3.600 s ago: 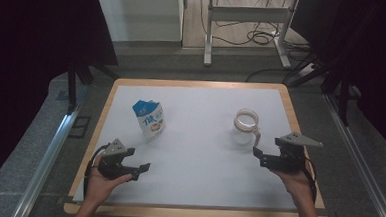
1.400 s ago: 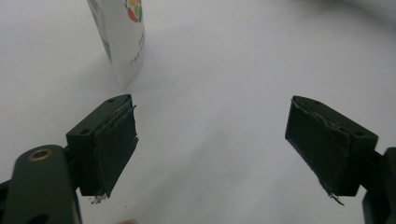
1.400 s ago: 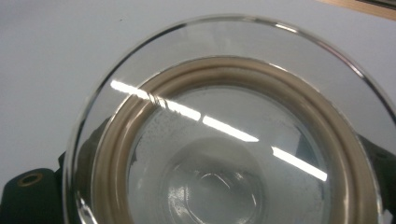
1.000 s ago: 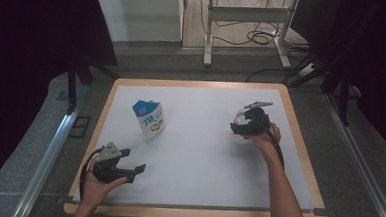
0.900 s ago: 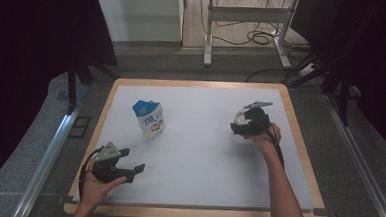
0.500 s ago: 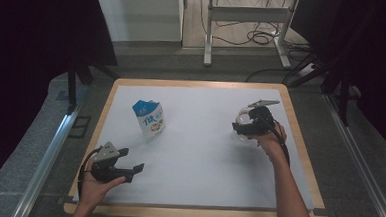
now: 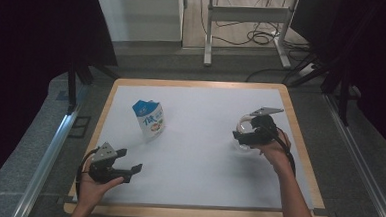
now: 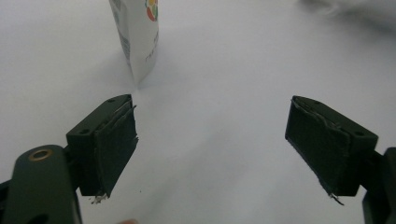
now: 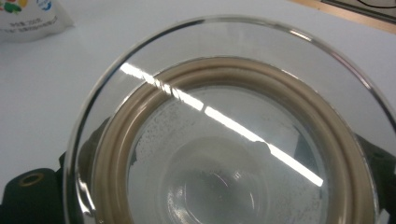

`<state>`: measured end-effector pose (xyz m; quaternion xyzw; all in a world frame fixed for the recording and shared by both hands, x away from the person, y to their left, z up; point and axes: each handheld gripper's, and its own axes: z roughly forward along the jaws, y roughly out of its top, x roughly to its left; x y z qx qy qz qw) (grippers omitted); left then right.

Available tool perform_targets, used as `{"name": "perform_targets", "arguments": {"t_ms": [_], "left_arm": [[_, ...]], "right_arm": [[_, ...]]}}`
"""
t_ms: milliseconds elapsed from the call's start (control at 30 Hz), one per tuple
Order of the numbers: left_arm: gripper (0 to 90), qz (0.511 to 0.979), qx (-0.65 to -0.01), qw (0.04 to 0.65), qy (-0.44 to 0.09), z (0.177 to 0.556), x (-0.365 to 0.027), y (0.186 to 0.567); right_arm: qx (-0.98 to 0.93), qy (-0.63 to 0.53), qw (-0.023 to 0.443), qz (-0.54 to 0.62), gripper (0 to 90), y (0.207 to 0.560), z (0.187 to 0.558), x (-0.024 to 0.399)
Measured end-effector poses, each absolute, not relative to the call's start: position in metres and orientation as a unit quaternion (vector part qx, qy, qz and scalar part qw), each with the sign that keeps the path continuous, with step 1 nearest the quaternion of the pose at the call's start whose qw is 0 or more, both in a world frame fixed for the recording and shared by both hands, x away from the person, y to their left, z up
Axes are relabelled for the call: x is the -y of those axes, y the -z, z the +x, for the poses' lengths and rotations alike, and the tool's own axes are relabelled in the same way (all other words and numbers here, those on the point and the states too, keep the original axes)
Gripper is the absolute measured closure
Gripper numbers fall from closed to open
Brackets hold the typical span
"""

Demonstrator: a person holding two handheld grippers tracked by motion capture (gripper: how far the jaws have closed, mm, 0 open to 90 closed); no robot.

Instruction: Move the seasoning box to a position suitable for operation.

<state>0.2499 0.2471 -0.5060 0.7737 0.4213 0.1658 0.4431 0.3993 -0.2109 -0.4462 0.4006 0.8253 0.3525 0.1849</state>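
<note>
While the right tongs (image 7: 243, 136) sit at about three o'clock on the white bench (image 7: 202, 189), they reach around a clear glass jar (image 7: 243, 126) with a metal lid; in the right gripper view the jar's lid (image 9: 224, 130), silver rim and tan seal ring, lies between the jaws, whose dark bases show at either lower corner. Whether the jaws press the glass I cannot tell. The left tongs (image 7: 127, 161) rest at about seven o'clock, jaws spread wide with nothing between them. A small white and blue carton (image 7: 149, 118) stands at about ten o'clock, well apart from the jar and ahead of the left tongs (image 8: 210, 149).
</note>
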Motion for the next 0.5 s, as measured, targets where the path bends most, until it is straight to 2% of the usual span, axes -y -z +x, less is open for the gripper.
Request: {"name": "perform_targets", "arguments": {"t_ms": [500], "left_arm": [[16.9, 0.777, -0.425, 0.436, -0.158, 0.252, -0.243, 0.513]], "right_arm": [[-0.858, -0.348, 0.156, 0.344, 11.3, 0.459, 0.350, 0.213]]}}
